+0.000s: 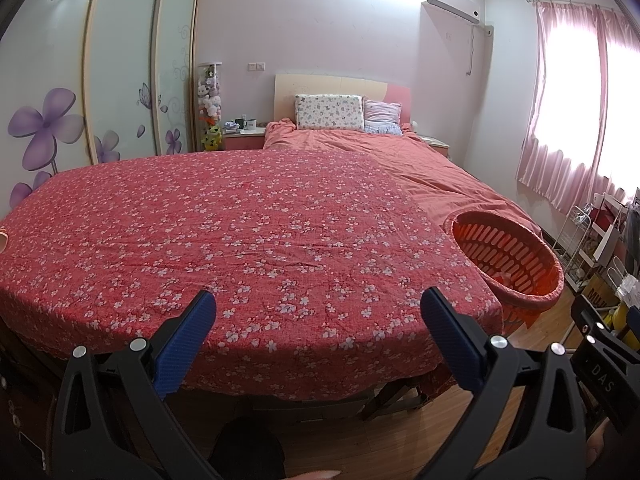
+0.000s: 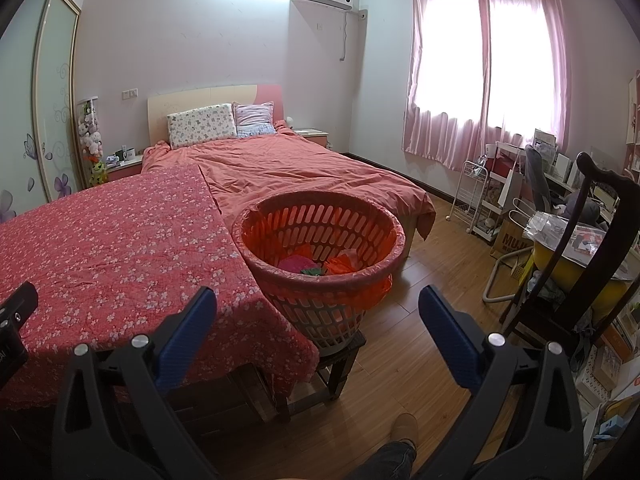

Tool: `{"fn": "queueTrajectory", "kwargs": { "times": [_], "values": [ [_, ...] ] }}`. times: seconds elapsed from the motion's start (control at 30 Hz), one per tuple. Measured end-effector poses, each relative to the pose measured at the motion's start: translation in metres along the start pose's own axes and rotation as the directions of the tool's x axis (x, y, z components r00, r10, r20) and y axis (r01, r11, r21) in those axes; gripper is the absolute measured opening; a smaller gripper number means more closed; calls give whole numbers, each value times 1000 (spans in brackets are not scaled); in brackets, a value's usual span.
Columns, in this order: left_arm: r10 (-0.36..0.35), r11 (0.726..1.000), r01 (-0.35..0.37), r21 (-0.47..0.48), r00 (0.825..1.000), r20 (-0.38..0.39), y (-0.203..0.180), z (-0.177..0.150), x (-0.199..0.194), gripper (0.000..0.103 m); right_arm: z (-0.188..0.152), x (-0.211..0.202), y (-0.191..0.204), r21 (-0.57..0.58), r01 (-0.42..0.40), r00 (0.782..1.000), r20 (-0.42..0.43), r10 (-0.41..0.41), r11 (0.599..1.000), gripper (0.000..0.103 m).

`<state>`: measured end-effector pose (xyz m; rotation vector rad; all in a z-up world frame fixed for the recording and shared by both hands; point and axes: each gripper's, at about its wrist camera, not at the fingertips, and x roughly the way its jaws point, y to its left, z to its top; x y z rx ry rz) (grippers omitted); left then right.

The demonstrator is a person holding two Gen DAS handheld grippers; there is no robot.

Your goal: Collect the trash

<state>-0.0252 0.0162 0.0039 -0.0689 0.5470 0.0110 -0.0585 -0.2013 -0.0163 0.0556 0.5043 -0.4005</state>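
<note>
An orange slotted basket point(image 2: 320, 236) lined with an orange bag stands on a small dark stool point(image 2: 340, 360) at the right edge of a table covered by a red floral cloth point(image 1: 240, 240). Crumpled pink, green and orange trash point(image 2: 316, 266) lies in its bottom. The basket also shows in the left wrist view point(image 1: 508, 256). My left gripper point(image 1: 318, 304) is open and empty above the table's near edge. My right gripper point(image 2: 318, 302) is open and empty, just in front of the basket. No loose trash shows on the cloth.
A bed with a salmon quilt point(image 2: 300, 172) lies behind the table. A dark wooden chair point(image 2: 592, 248) with a yellow tub, a white wire rack point(image 2: 476, 196) and clutter stand on the right. A wood floor point(image 2: 420, 320) runs between. A wardrobe point(image 1: 120, 80) is on the left.
</note>
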Motion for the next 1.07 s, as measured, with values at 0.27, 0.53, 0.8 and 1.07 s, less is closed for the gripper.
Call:
{"fn": "queueTrajectory", "kwargs": {
  "times": [0.27, 0.53, 0.8, 1.07],
  "values": [
    [1, 1000, -1, 2, 1000, 0, 1, -1, 1, 101, 0, 0, 0, 0, 0, 1000, 0, 0, 1000, 99],
    [2, 1000, -2, 3, 1000, -1, 1, -1, 1, 101, -1, 0, -1, 0, 0, 1000, -4, 0, 1000, 99],
    [4, 1000, -4, 16, 1000, 3, 6, -1, 1, 101, -2, 0, -1, 0, 0, 1000, -5, 0, 1000, 99],
    [4, 1000, -4, 17, 1000, -6, 10, 1, 3, 101, -3, 1, 0, 0, 0, 1000, -7, 0, 1000, 99]
  ]
}}
